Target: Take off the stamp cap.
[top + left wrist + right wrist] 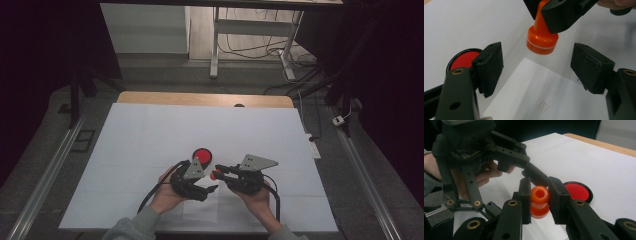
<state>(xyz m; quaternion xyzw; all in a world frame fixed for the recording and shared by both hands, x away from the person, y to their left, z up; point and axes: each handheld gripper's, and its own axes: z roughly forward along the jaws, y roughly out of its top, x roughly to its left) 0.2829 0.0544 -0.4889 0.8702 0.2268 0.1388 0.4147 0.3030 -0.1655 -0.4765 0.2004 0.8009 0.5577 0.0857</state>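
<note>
An orange stamp (214, 175) (541, 40) (539, 195) hangs just above the table, and my right gripper (219, 172) (539, 198) is shut on its handle. Its flat face points down over the table. My left gripper (210, 192) (536, 67) stands open with nothing between its jaws, just below the stamp and over a small white sheet (200, 207) (544, 97). A faint print (543, 107) marks that sheet. A round red ink pad (202, 155) (464, 58) (577, 191) lies uncovered on the table just behind the left gripper.
A large white paper cover (150, 130) spreads over the wooden table (200, 98). Both hands sit near the front edge. Beyond the table are a desk frame (215, 45) and loose cables (300, 65) on the floor.
</note>
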